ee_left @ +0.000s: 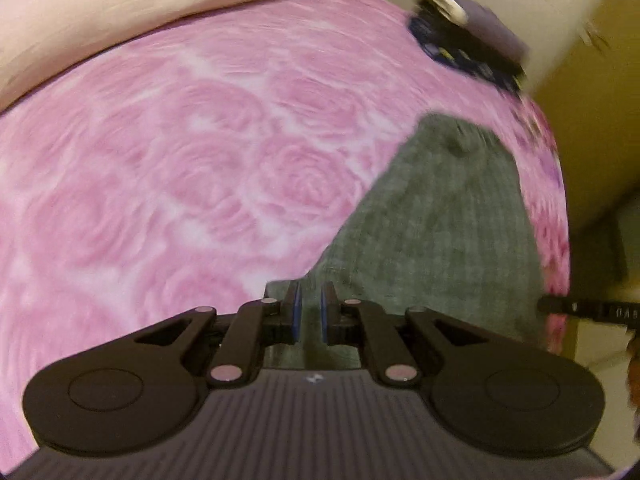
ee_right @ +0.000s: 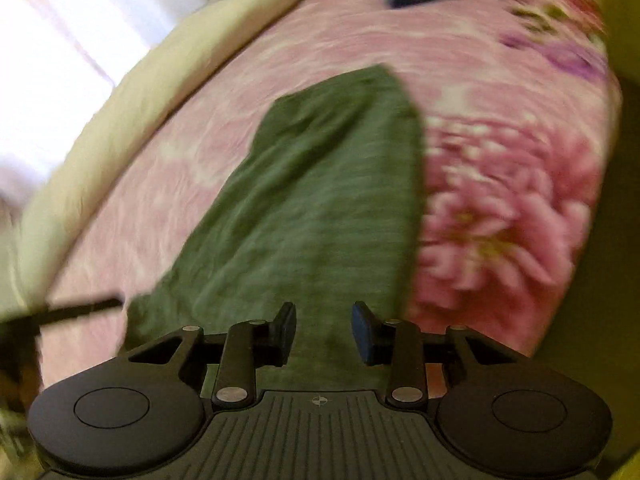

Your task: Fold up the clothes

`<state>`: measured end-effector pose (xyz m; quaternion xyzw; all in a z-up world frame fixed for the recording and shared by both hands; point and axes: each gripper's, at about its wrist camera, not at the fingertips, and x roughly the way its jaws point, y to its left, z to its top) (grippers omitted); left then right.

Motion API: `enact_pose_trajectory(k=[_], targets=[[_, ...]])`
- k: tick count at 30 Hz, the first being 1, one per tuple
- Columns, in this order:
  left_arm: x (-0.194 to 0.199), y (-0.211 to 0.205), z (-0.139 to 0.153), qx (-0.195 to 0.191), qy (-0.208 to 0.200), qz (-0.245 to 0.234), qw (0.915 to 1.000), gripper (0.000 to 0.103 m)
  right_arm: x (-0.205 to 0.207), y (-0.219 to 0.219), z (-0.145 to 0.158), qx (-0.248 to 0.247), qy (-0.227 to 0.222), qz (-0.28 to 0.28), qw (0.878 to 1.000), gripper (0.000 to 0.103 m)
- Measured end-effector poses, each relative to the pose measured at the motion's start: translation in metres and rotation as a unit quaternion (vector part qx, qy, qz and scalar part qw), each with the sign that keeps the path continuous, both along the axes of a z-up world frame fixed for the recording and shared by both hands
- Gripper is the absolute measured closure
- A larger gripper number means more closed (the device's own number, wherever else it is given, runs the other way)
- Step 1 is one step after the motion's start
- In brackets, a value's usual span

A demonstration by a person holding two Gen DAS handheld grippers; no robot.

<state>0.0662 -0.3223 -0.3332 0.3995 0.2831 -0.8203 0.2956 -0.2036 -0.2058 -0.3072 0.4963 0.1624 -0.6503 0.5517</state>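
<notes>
One grey-green garment (ee_right: pixel 320 184) on pink floral bedspread (ee_left: pixel 160 160), left claw (ee_left: pixel 310 312) clamped on its edge, right claw (ee_right: pixel 323 332) apart.

Left gripper (ee_left: pixel 309 312) low in frame, blue-padded fingers (ee_left: pixel 296 312) nearly together with a strip of grey garment (ee_left: pixel 432 216) showing in the narrow gap, hard to say if actually pinched. Grey garment stretching away to the upper right across a pink rose-print bedspread (ee_left: pixel 180 168). Blurry dark blue patterned cloth (ee_left: pixel 452 52) far off at the bedspread's top edge. Black bar (ee_left: pixel 588 310) poking in from the right.
</notes>
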Motion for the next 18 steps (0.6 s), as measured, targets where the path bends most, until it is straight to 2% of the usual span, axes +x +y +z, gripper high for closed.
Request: enact_pose_trajectory(k=[1, 3, 6, 8, 10, 12, 15, 17, 18], targets=[[-0.004, 0.004, -0.008, -0.012, -0.021, -0.031, 0.9992, 0.098, 0.012, -0.001, 0.001, 0.003, 0.016, 0.008, 1.0, 0.067], [-0.002, 0.017, -0.022, -0.022, -0.064, -0.075, 0.9949, 0.099, 0.033, 0.0, -0.013, 0.041, 0.065, 0.029, 0.997, 0.067], [0.032, 0.041, -0.03, -0.004, -0.072, -0.077, 0.9944, 0.099, 0.053, 0.022, -0.022, 0.078, 0.125, 0.035, 0.988, 0.067], [0.055, 0.048, -0.031, 0.041, -0.085, -0.056, 0.994, 0.099, 0.058, 0.04, -0.024, 0.103, 0.139, 0.024, 0.985, 0.067], [0.07, 0.049, -0.022, 0.053, -0.077, -0.037, 0.9949, 0.1, 0.055, 0.051, -0.017, 0.102, 0.125, -0.008, 0.987, 0.067], [0.07, 0.041, -0.005, 0.042, -0.047, -0.031, 0.9975, 0.1, 0.053, 0.054, -0.008, 0.097, 0.12, -0.034, 0.987, 0.067], [0.052, 0.021, 0.016, 0.013, 0.018, -0.036, 0.9991, 0.1, 0.061, 0.043, 0.004, 0.052, 0.125, -0.042, 0.99, 0.067], [0.03, 0.012, 0.015, 0.003, 0.037, -0.058, 0.9977, 0.098, 0.067, 0.035, 0.01, 0.025, 0.128, -0.045, 0.99, 0.067], [0.02, 0.012, 0.01, -0.003, 0.032, -0.072, 0.9969, 0.098, 0.073, 0.026, 0.007, 0.028, 0.128, -0.036, 0.991, 0.067]])
